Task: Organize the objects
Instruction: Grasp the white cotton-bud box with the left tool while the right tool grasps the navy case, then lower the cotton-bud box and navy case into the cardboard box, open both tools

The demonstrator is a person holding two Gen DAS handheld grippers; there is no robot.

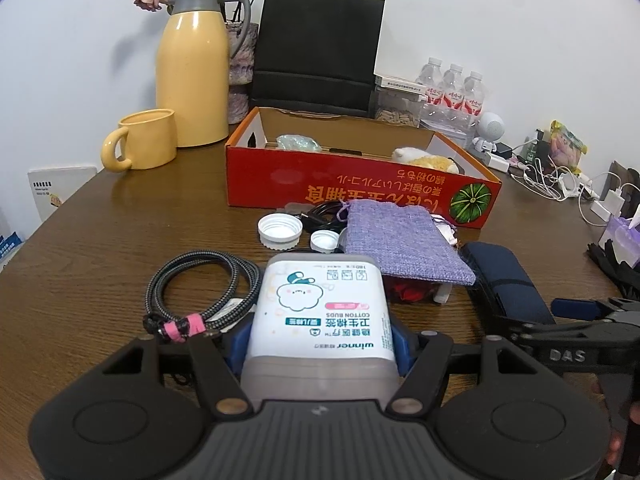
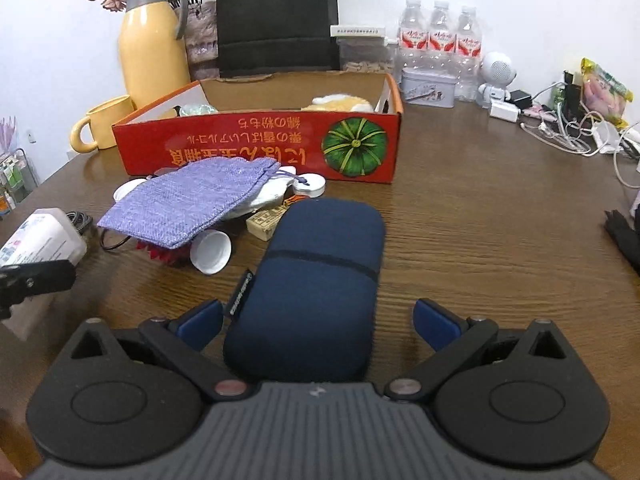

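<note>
Your left gripper [image 1: 320, 344] has its jaws clamped on the sides of the cotton bud box [image 1: 320, 312]; the box's long axis runs straight ahead along the jaws, toward the red carton [image 1: 360, 184], its printed face up. Your right gripper [image 2: 316, 320] stands with jaws spread wide, and the navy pouch [image 2: 316, 280] lies flat on the table [image 2: 480, 240] between them, neither pad touching it; its length runs away from you toward the carton. Both grippers tilt downward over the table, side by side.
</note>
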